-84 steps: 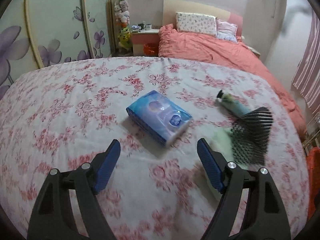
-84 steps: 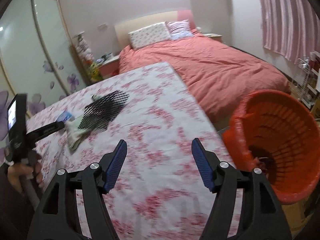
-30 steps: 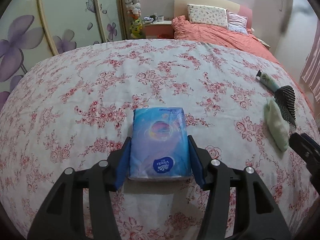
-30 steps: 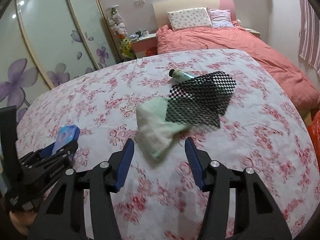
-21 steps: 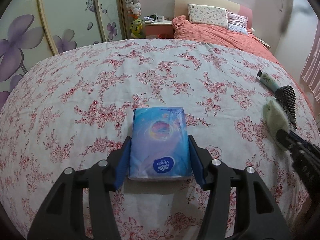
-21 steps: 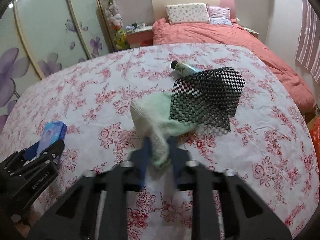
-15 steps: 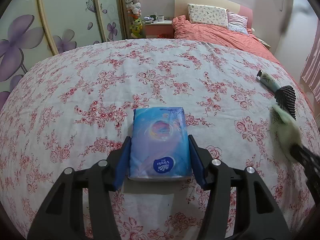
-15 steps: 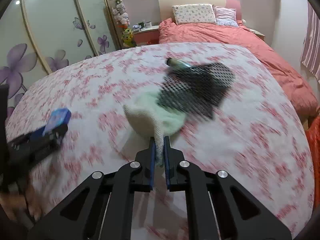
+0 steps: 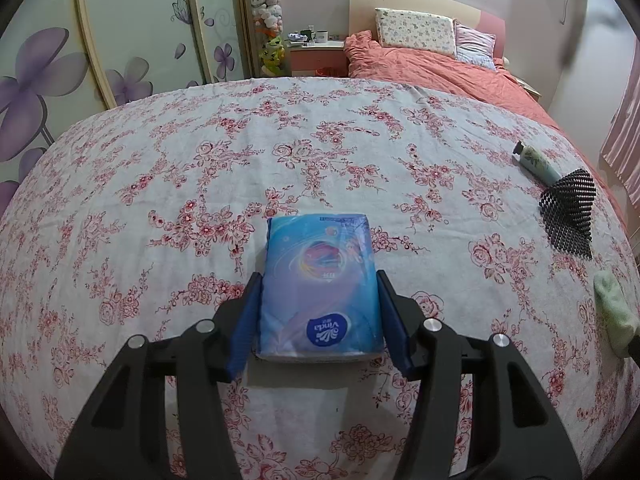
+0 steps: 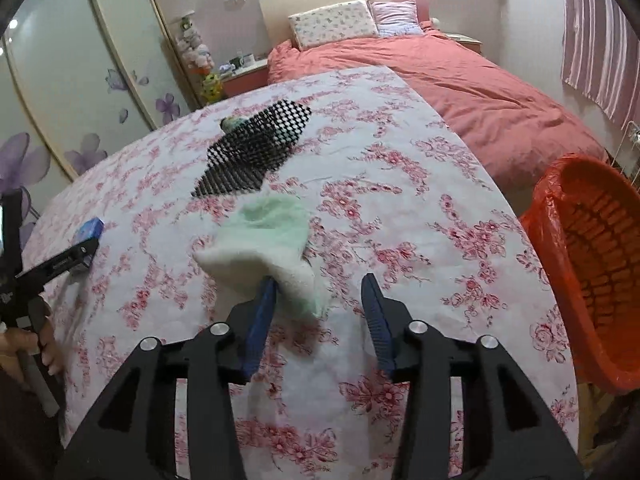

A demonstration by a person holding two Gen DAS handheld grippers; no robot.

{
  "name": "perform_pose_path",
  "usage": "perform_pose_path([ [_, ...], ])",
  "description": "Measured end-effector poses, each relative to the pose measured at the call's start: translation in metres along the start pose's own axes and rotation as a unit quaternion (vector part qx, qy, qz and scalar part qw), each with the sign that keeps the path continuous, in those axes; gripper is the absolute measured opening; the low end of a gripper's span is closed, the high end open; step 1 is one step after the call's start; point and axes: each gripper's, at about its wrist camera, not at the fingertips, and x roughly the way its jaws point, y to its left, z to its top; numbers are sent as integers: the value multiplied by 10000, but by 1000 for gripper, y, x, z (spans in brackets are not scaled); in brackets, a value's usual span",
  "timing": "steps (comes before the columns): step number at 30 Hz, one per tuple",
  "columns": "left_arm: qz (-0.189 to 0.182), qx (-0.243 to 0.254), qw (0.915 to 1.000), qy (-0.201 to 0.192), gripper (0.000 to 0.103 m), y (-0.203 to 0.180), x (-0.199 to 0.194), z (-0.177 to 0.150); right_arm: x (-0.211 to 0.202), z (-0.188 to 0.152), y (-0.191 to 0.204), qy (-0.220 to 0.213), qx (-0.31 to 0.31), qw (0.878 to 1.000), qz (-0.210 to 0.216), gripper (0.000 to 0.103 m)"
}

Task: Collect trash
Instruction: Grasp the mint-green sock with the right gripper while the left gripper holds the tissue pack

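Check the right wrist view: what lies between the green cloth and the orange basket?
Only bare floral bedspread lies between green cloth and orange basket in the right wrist view.

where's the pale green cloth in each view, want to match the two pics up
Left wrist view: the pale green cloth lies at the far right edge, below the black mesh sheet.
Right wrist view: the cloth is in the centre, between the jaws of the right gripper, which are opening; it lies against the left pad only.
Shared landmark: the mesh sheet, just beyond the cloth in both views.
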Motion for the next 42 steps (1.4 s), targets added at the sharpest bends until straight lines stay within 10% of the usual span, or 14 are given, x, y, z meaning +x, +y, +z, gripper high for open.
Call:
perform_pose_path([
  [22, 46, -139, 9998, 103, 81, 7, 2, -2, 31, 13, 38, 22, -271, 9996, -124, 58],
  [34, -11, -103, 9999, 55, 71, 7, 0, -3, 31, 12, 41, 63, -387, 9990, -200, 58],
  [42, -120, 51, 9999, -29, 51, -3, -6, -6, 25, 9, 40, -5, -487, 9987, -135, 12],
])
